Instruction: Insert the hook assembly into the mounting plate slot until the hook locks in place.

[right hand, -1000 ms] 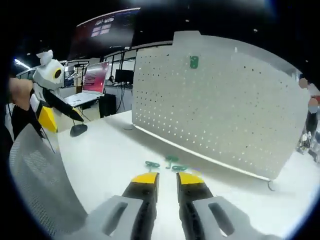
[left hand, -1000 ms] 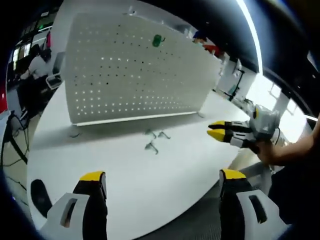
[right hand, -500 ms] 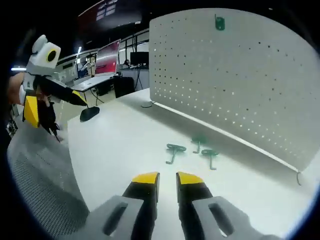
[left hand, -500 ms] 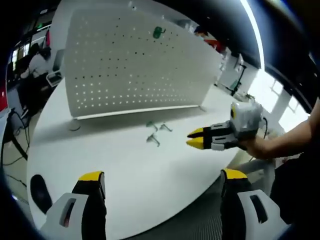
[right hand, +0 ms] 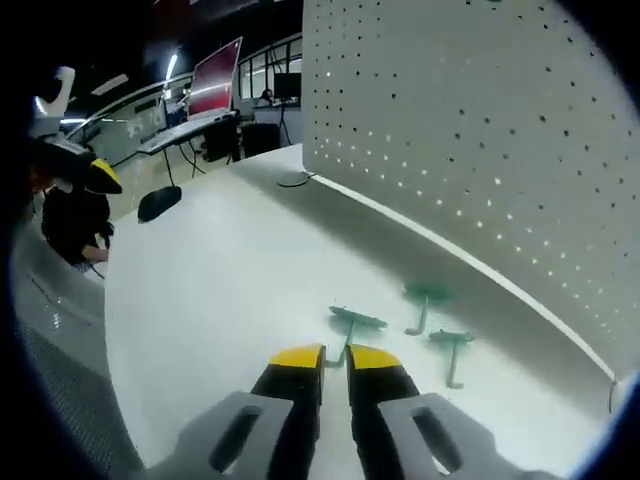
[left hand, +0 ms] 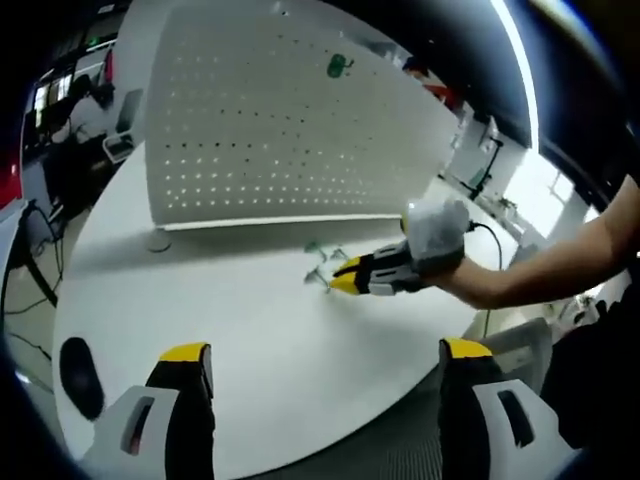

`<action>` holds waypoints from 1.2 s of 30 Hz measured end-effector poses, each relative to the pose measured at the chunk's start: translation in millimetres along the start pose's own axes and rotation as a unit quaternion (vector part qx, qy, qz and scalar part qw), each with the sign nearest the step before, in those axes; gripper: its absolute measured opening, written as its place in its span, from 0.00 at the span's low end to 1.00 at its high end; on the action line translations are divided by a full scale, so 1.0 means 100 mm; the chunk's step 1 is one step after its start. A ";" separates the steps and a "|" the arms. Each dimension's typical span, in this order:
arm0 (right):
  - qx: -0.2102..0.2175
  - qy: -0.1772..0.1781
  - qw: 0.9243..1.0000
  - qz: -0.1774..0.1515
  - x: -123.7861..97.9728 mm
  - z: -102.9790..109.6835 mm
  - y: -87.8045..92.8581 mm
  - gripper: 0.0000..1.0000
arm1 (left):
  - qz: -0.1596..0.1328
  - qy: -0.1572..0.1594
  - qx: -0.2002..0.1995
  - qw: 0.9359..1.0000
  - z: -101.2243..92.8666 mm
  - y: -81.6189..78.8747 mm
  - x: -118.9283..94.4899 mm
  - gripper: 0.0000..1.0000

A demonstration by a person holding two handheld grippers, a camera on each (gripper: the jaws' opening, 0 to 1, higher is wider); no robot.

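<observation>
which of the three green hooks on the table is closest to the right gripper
The hook just ahead of the right gripper tips, farthest from the pegboard. The other two hooks lie off to its right, nearer the board.

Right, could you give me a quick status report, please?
Right gripper nearly shut, tips at nearest green hook, not gripping. Left gripper open, held back. Three hooks loose on table before pegboard. Nothing blocking.

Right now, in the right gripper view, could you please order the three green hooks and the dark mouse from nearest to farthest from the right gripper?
From the right gripper:
1. Nearest hook, straight ahead, its stem running into the tips.
2. Right-hand hook and the hook next to the pegboard, ahead to the right; too close to rank.
3. Dark mouse, far to the left on the table.
</observation>
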State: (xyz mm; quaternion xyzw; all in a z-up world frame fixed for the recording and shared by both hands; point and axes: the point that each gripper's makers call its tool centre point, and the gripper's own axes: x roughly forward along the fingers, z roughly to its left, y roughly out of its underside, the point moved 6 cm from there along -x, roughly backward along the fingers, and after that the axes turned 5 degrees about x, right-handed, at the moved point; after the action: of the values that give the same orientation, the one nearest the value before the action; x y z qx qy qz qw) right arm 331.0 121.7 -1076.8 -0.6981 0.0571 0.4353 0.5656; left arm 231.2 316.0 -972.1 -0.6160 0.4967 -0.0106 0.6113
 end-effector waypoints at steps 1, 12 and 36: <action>-0.001 0.002 1.000 0.010 0.05 -0.02 0.02 0.06 | 0.000 0.000 -0.001 1.000 0.00 0.00 0.00 0.95; 0.018 0.014 0.999 0.027 0.14 -0.04 0.07 0.03 | 0.001 -0.004 -0.008 1.000 0.04 0.00 -0.01 0.94; 0.182 -0.025 0.981 -0.060 -0.55 -0.04 -0.27 0.00 | -0.022 0.001 0.021 1.000 0.16 -0.24 0.19 0.92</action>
State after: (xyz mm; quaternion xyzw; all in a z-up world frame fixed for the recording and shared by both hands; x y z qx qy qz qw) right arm 314.6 105.3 -1019.8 -0.5746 0.0795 0.4004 0.7093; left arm 265.1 309.6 -969.2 -0.6138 0.4831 -0.0354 0.6234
